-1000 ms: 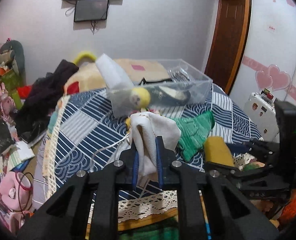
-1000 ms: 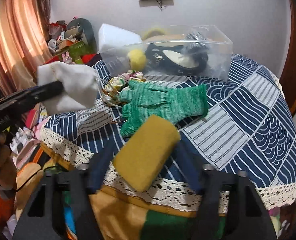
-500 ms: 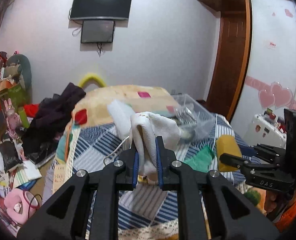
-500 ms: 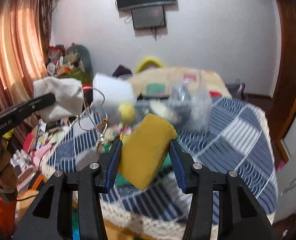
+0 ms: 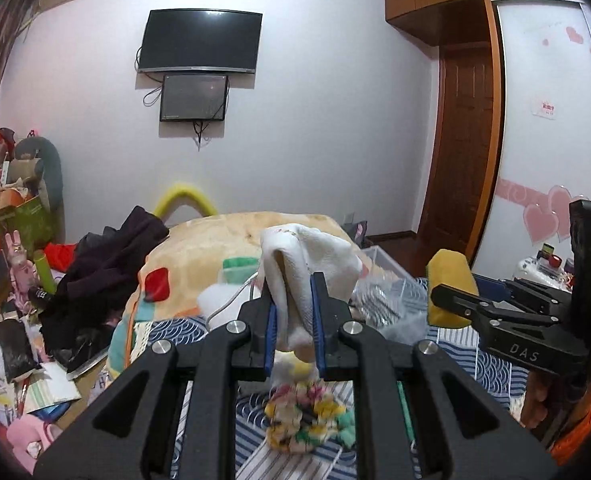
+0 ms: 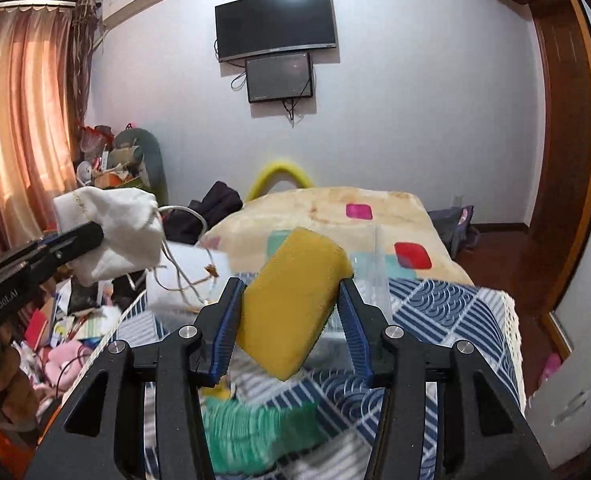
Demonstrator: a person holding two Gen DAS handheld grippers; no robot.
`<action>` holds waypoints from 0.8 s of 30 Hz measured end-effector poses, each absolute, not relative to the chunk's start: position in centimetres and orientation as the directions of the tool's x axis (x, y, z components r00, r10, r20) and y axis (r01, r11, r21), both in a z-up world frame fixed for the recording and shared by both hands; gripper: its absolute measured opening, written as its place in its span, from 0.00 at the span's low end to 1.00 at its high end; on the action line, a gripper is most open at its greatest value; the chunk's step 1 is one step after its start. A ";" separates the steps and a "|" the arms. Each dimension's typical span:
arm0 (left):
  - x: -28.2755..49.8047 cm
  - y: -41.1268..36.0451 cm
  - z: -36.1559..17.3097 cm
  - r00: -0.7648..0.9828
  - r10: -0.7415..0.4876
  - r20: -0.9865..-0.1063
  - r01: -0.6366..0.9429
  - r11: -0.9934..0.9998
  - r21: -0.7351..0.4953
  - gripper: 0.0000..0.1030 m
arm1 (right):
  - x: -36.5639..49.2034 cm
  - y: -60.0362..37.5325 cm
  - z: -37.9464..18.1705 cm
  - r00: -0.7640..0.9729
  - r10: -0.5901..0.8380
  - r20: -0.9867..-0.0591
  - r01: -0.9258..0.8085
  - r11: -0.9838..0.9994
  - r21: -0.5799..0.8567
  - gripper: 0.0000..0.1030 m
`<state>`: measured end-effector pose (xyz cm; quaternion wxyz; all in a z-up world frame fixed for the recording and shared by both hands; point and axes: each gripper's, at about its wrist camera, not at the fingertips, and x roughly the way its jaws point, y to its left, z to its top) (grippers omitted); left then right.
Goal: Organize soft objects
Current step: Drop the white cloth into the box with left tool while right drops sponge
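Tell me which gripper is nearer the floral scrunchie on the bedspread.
Left. The left gripper, shut on the white pouch, hangs just above the floral scrunchie. The right gripper, holding the yellow sponge, is off to its right.

"das" is printed in grey on my black right gripper (image 5: 453,310), seen beside the wardrobe; "genrobot.ai" runs along my black left gripper (image 6: 83,240), seen beside the curtain.

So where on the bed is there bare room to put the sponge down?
The barest patch is the blue patterned cover to the right of the sponge, out to its lace edge. Nearer the middle it is crowded: the green glove lies below the right gripper, and the floral scrunchie sits under the left gripper holding the white pouch.
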<state>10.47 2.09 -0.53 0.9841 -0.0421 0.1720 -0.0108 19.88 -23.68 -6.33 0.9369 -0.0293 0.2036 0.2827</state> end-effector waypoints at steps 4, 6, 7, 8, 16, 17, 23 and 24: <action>12.9 2.2 -1.2 0.942 -0.032 -0.335 0.002 0.996 -0.091 0.14 | 21.3 -22.5 -6.5 0.757 0.517 -0.399 -0.543 0.838 0.055 0.43; 14.3 2.4 -2.0 0.933 -0.038 -0.359 0.001 0.995 -0.100 0.14 | 22.1 -21.7 -6.8 0.753 0.514 -0.412 -0.543 0.838 0.053 0.43; 14.9 2.4 -2.4 0.927 -0.046 -0.372 0.005 0.994 -0.109 0.14 | 22.7 -21.3 -7.1 0.749 0.512 -0.421 -0.544 0.837 0.052 0.43; 15.6 2.5 -2.9 0.920 -0.054 -0.388 0.009 0.993 -0.119 0.14 | 23.0 -21.2 -7.3 0.746 0.511 -0.427 -0.545 0.837 0.050 0.43; 19.8 2.6 -7.2 0.858 -0.096 -0.505 0.023 0.989 -0.148 0.14 | 25.3 -19.1 -10.4 0.702 0.488 -0.518 -0.556 0.831 0.030 0.43; 20.0 2.5 -7.6 0.850 -0.102 -0.517 0.028 0.988 -0.149 0.14 | 25.4 -19.0 -10.7 0.698 0.485 -0.527 -0.557 0.830 0.026 0.43; 20.5 2.3 -8.4 0.842 -0.117 -0.527 0.051 0.989 -0.138 0.22 | 25.7 -18.6 -11.3 0.676 0.474 -0.565 -0.574 0.819 -0.001 0.46; 20.4 2.2 -8.3 0.840 -0.121 -0.529 0.056 0.989 -0.136 0.28 | 25.6 -18.7 -11.2 0.673 0.474 -0.568 -0.578 0.816 -0.004 0.46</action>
